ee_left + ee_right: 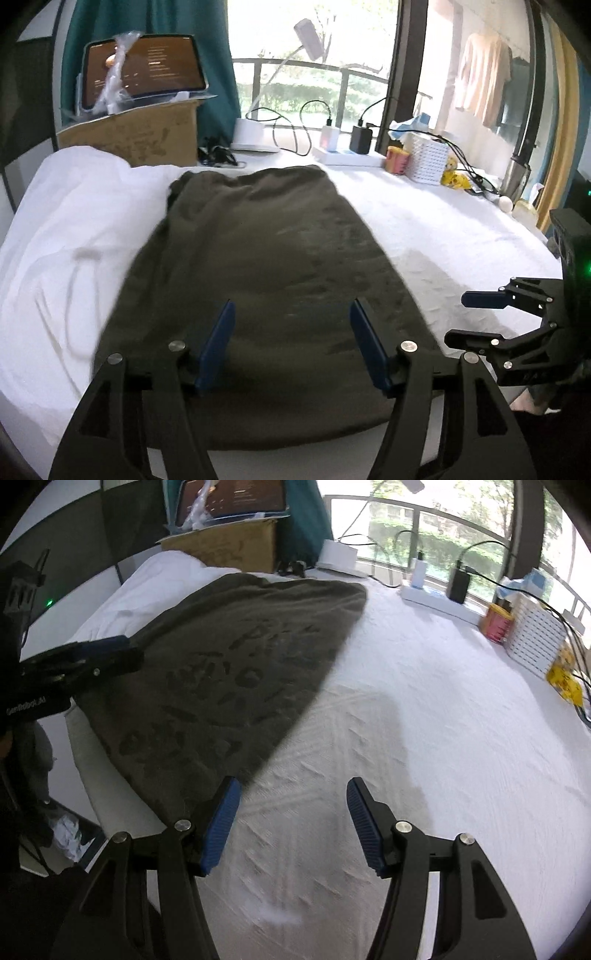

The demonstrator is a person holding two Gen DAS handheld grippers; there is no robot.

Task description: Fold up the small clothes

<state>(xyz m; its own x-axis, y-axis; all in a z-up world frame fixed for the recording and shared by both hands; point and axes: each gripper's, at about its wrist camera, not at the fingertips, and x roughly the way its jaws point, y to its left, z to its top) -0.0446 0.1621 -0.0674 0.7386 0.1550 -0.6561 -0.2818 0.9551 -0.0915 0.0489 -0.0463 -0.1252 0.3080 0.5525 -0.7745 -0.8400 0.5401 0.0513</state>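
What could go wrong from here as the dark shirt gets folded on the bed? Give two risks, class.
1. The shirt lies against a loose white cloth on its left; the left gripper, jaws open over the near hem, might pinch both.
2. The right gripper hovers open mostly over bare sheet beside the shirt's edge, so it may close on the sheet, not the shirt.

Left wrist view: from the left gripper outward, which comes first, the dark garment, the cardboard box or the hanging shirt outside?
From the left gripper:
1. Dark olive garment, directly beneath its open fingers.
2. Cardboard box, far left of the table.
3. Hanging shirt, outside at right.
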